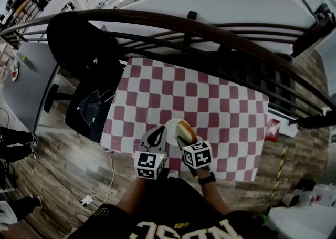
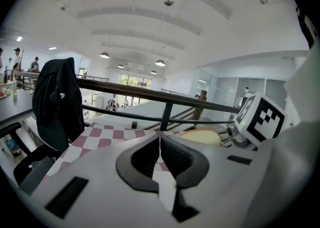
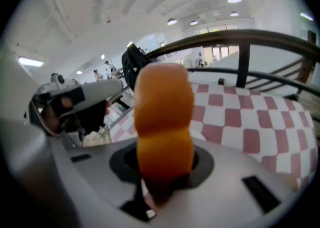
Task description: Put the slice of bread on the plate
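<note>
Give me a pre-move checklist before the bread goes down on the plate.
1. Grip: right gripper shut on the bread slice, slice standing upright in the jaws: ok.
2. Plate lies flat on the checked cloth: ok.
3. Slice lined up over the plate in the head view: ok.
4. Gap between slice and plate: cannot tell.
5. Left gripper shut with nothing in it: ok.
6. Left gripper clear of the plate's left rim: cannot tell.

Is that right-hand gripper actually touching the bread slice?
Touching. In the right gripper view the right gripper is shut on the slice of bread, its jaws pressing both sides.
</note>
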Motion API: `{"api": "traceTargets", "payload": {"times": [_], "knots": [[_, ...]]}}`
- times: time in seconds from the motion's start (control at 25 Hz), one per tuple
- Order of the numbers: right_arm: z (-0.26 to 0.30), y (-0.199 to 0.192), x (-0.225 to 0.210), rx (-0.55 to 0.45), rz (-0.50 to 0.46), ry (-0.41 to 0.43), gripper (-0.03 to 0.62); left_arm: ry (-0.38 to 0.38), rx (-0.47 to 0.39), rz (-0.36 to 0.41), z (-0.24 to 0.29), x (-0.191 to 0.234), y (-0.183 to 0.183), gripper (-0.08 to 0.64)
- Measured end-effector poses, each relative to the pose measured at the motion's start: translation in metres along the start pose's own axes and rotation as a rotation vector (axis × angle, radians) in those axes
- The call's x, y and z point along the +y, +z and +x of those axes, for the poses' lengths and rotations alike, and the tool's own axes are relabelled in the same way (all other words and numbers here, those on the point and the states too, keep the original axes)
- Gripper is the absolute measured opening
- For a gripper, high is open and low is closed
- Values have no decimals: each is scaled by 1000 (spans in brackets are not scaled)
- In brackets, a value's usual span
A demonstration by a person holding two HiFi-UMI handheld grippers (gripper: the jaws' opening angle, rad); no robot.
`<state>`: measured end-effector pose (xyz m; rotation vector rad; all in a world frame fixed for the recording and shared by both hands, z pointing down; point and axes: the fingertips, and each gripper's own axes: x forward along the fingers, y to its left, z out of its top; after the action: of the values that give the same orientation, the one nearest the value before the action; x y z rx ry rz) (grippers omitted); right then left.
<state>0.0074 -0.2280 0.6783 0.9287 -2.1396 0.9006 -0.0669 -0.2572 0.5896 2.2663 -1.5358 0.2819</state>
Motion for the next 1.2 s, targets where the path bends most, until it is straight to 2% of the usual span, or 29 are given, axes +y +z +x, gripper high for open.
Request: {"api": "traceTargets", "payload": {"times": [0.12, 0.32, 0.52, 0.68, 0.84, 1.08, 1.2], "knots": [[26, -27, -5, 96, 37, 26, 97, 3, 21, -5, 8, 7, -7, 28], [48, -55, 0, 176, 135, 98, 97, 24, 57, -35, 16, 23, -21, 28], [68, -54, -3, 212, 199, 135, 97, 28, 76, -38, 27, 31, -23, 28], [84, -56, 4, 293, 239, 197, 97, 28, 93, -46, 33, 36, -25, 28], [94, -57, 7, 330, 307, 243, 97, 26, 110, -47, 35, 36, -31, 28], [111, -63, -8, 365, 418, 220, 97, 15, 133, -35, 37, 35, -38, 28], [118, -65, -19, 378, 441, 180, 109, 18, 140, -31, 38, 39, -39, 28]]}}
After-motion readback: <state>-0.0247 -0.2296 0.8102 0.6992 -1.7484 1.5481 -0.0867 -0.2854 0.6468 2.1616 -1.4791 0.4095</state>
